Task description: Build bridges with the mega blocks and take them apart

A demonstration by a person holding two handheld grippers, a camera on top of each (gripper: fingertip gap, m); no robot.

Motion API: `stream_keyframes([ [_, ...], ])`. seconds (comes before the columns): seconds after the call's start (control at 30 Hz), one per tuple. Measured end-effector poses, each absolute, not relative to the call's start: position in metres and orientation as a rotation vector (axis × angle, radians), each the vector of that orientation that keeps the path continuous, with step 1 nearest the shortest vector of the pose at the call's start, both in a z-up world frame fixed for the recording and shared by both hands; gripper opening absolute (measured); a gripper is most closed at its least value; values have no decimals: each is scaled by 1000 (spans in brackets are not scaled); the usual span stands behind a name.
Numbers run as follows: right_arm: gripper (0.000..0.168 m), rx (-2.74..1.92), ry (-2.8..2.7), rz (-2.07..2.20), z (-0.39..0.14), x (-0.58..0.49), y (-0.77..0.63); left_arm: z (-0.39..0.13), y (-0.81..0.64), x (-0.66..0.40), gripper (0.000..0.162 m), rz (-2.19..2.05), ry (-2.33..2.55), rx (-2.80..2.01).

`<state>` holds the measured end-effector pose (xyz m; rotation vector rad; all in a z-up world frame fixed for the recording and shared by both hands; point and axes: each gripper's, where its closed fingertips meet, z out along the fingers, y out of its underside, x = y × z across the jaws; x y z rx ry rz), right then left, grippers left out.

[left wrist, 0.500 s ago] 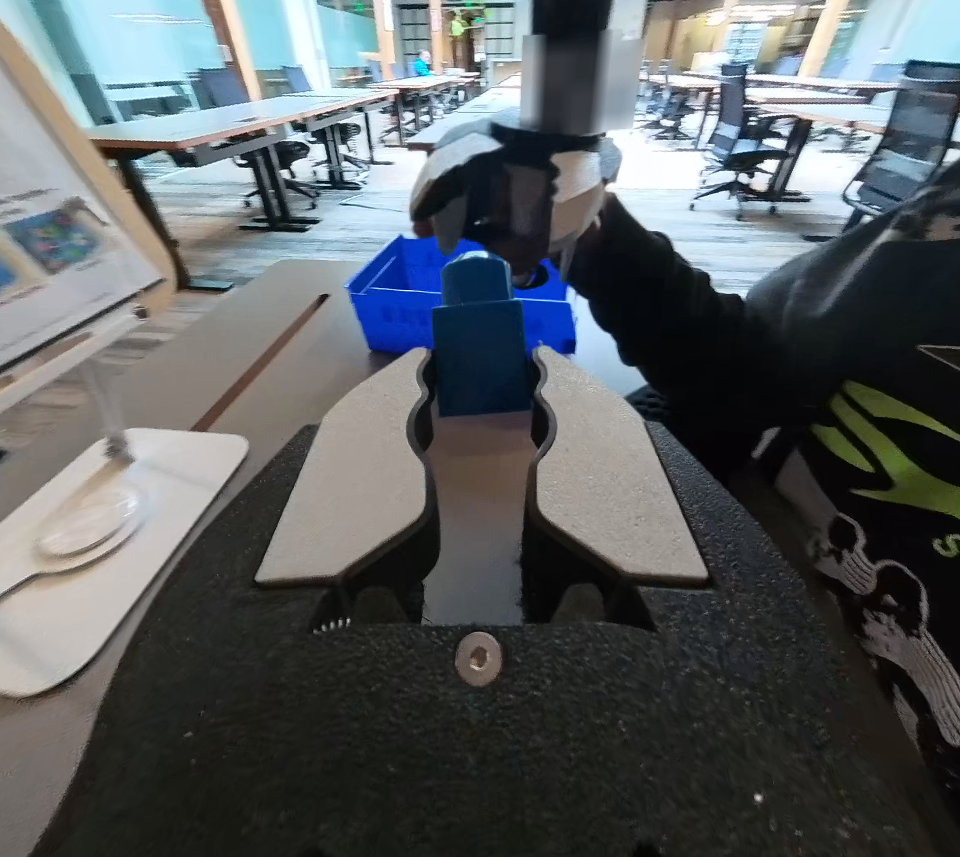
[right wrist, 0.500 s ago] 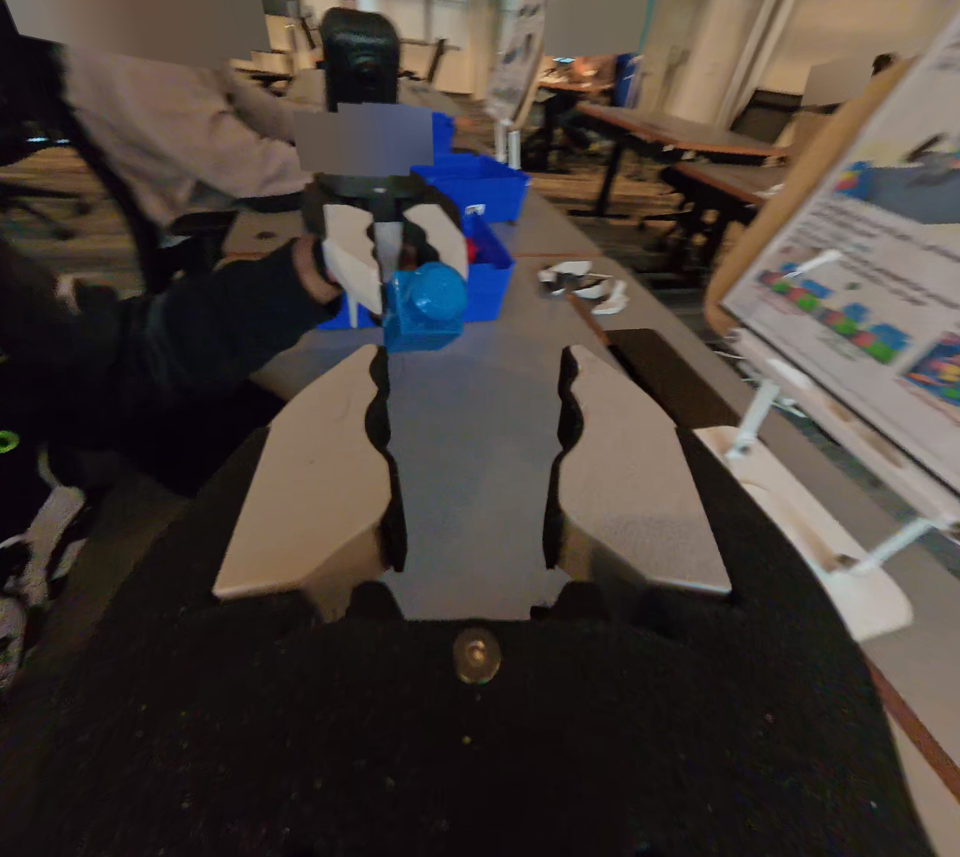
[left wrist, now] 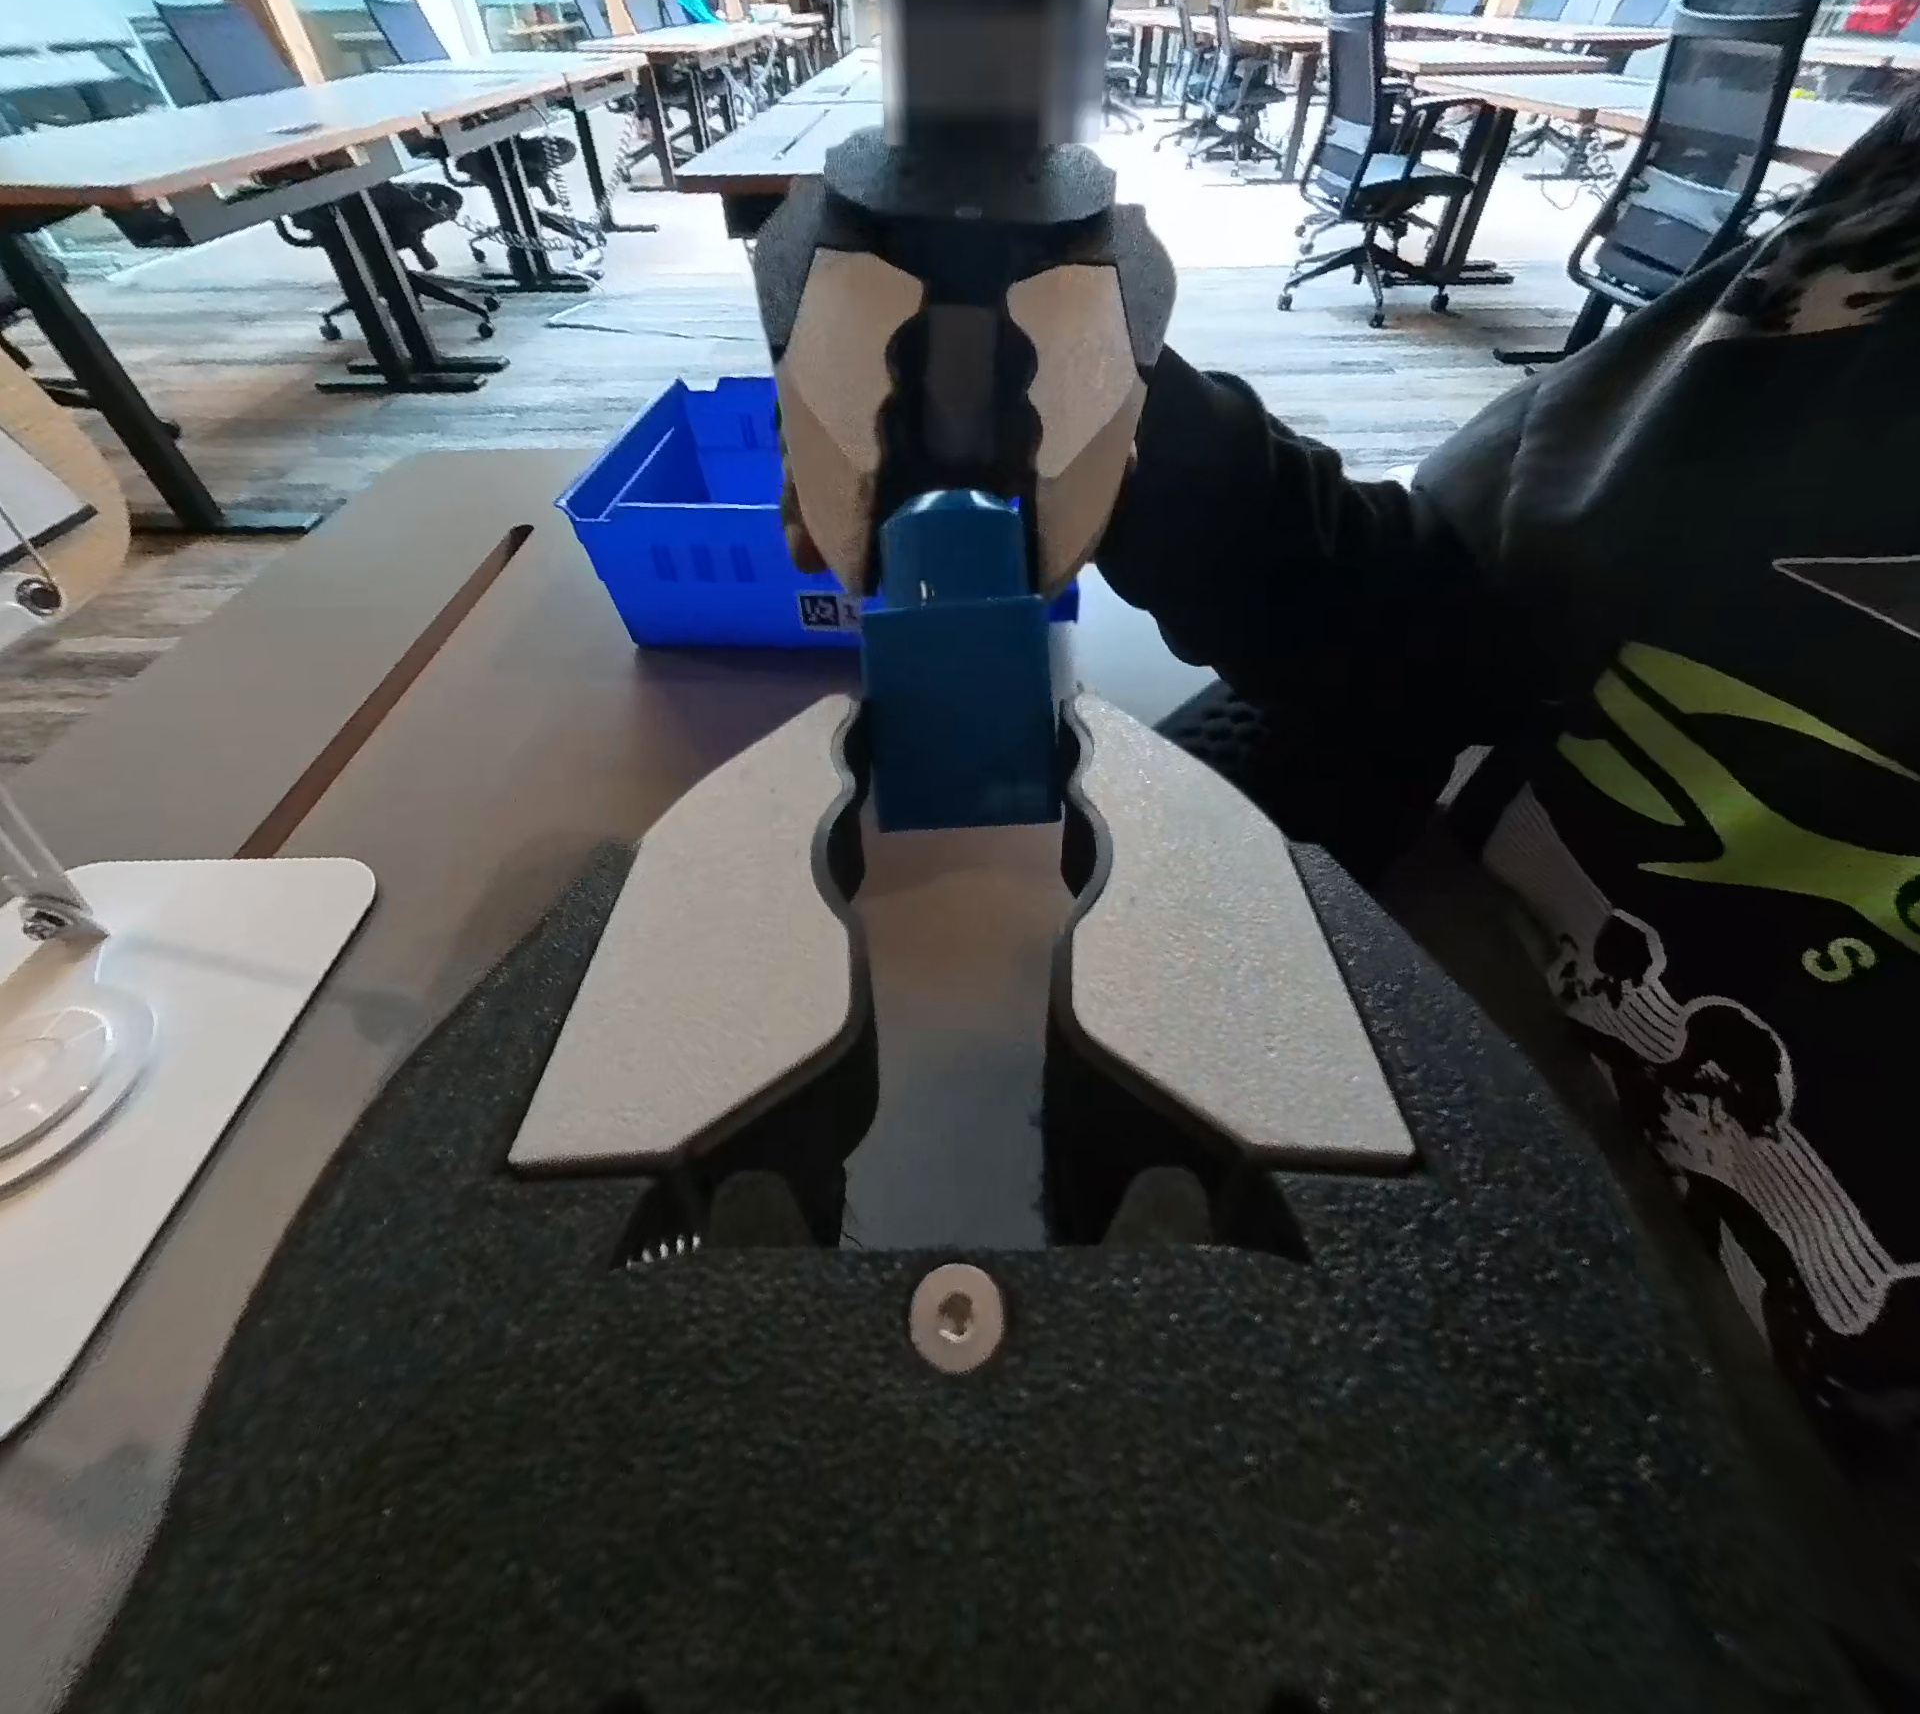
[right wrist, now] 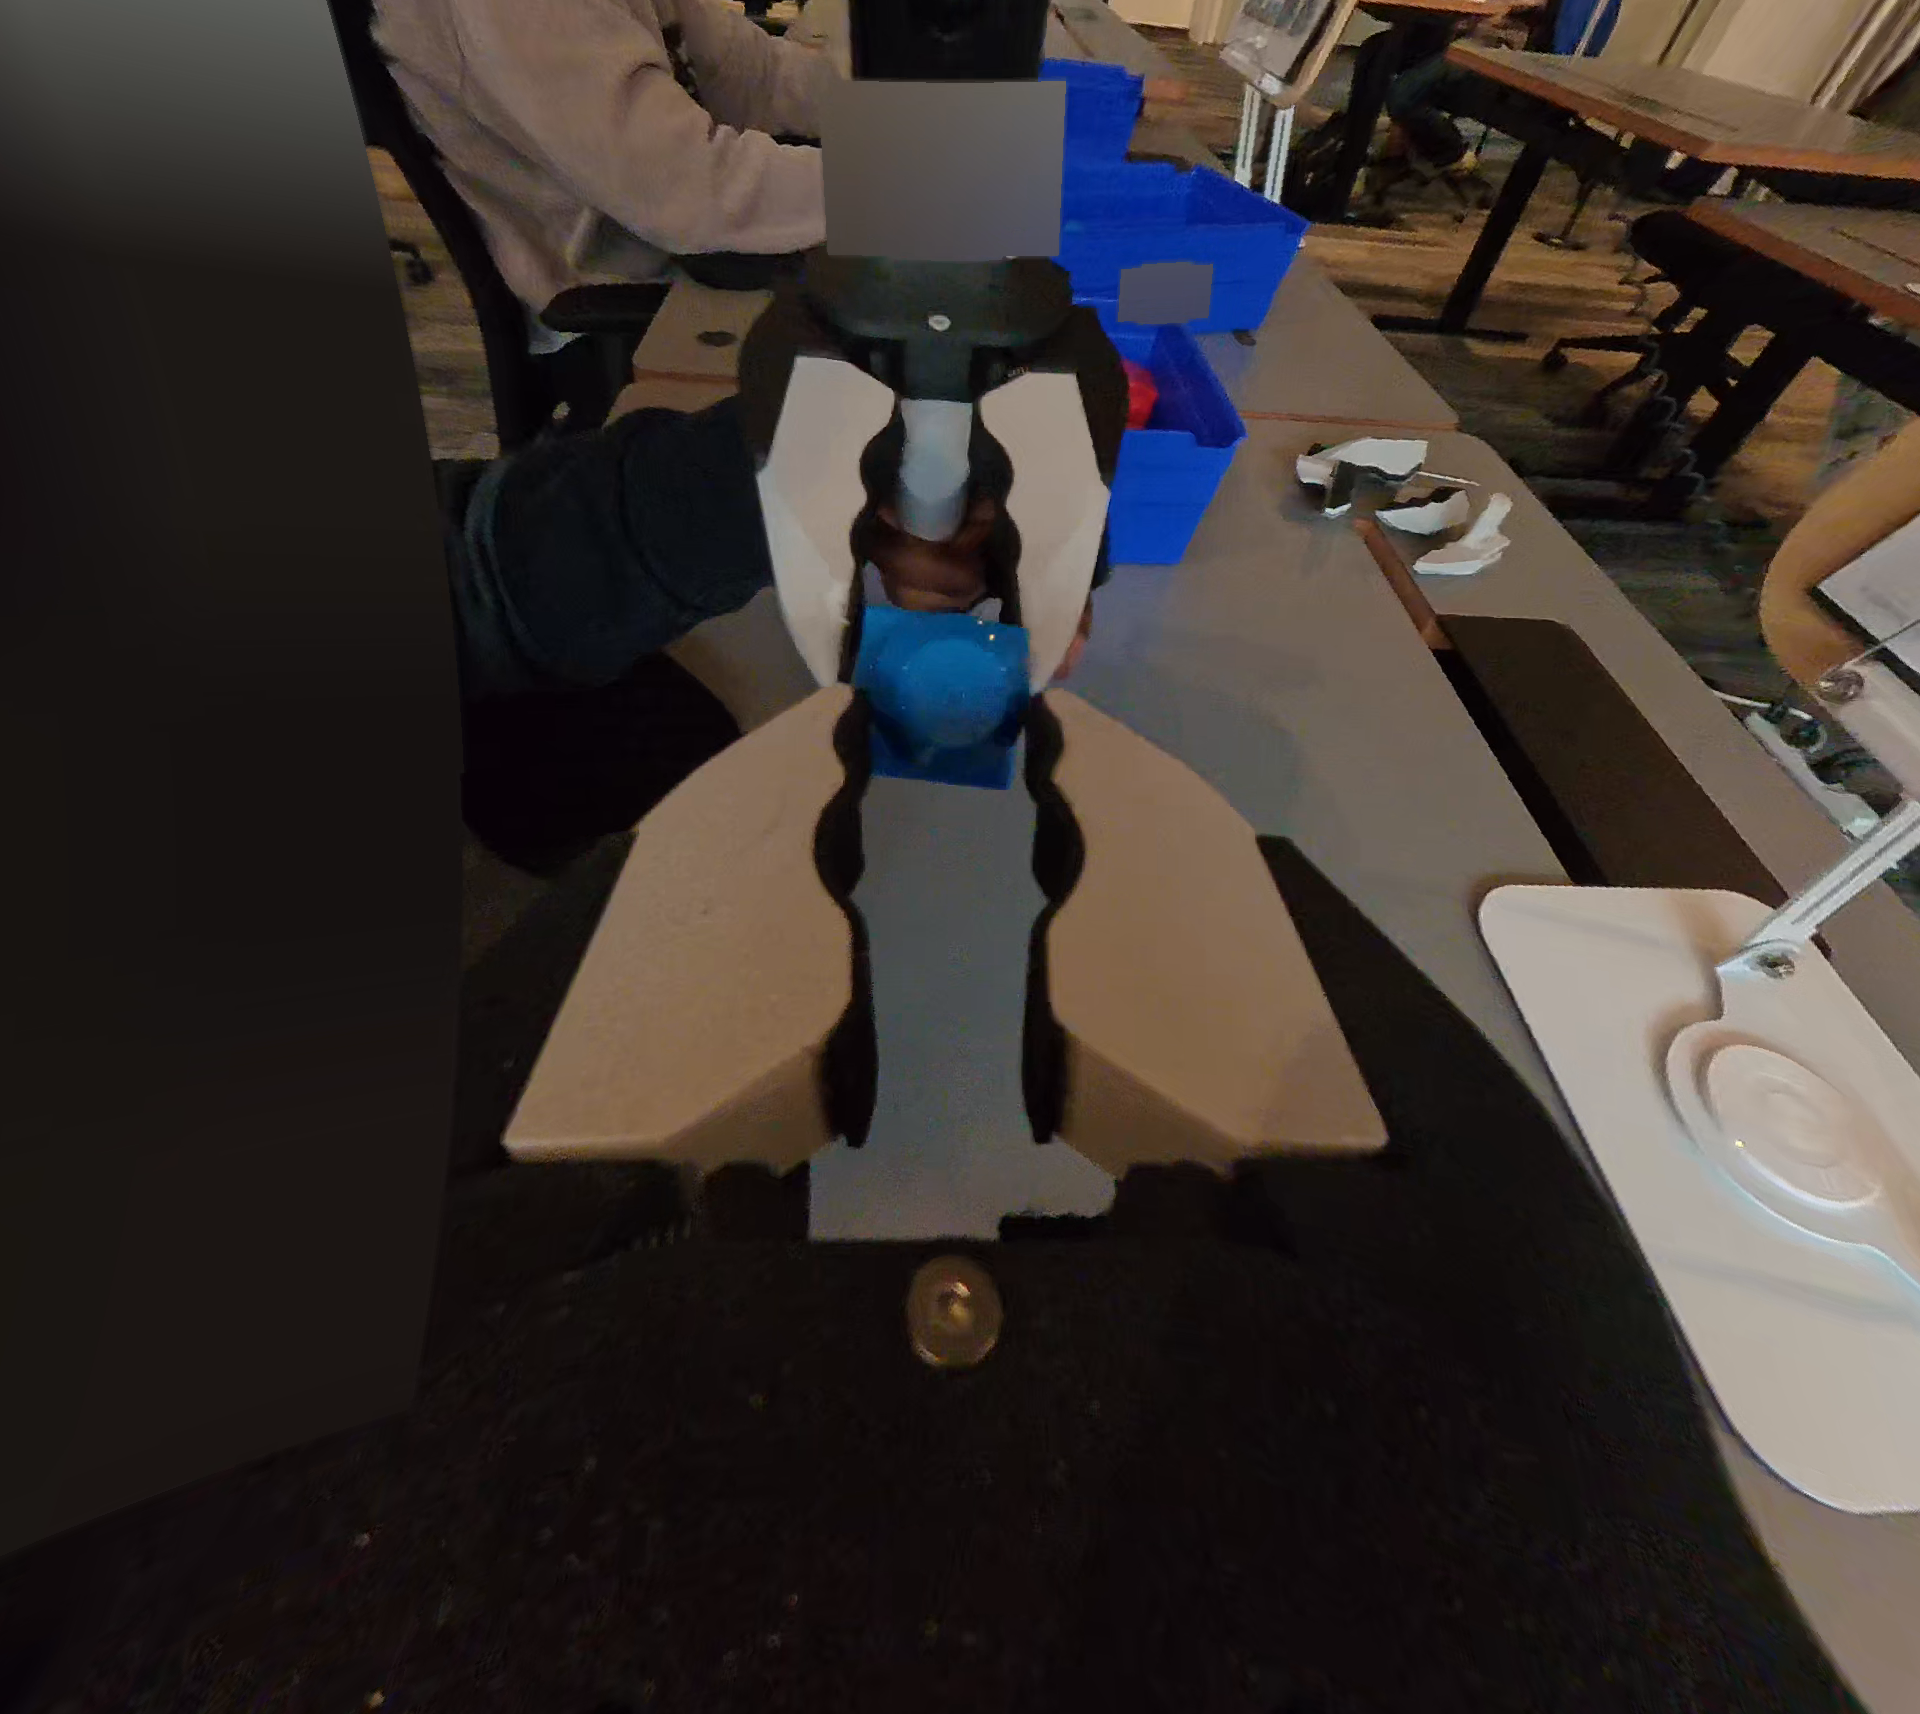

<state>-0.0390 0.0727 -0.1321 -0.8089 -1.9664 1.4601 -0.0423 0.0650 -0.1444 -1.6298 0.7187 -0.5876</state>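
The blue block (left wrist: 961,708) hangs in the air above the bench (left wrist: 416,646), caught between two pairs of tongs that face each other tip to tip. The left tongs (left wrist: 961,765) are clamped on its square body, and its long axis runs straight ahead from them, stud end pointing away. The right tongs (left wrist: 956,542) meet that stud from the far side; in the right wrist view the right tongs (right wrist: 940,734) flank the block (right wrist: 940,708) at their tips, but whether they press on it or merely bracket it I cannot tell. Both grippers are held level and roughly in line, so any handover or pull would run along that shared axis. A blue bin (left wrist: 686,552) sits on the bench just beyond.
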Motion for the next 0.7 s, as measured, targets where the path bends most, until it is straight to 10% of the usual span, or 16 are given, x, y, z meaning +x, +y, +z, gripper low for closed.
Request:
stream_keyframes([
  [0.27,27,-892,-2105,1066,-167,-55,72,-176,61,-98,71,-325,620,-1947],
  [0.7,26,-912,-2281,966,-224,-80,53,-168,26,-119,58,-275,646,-1968],
])
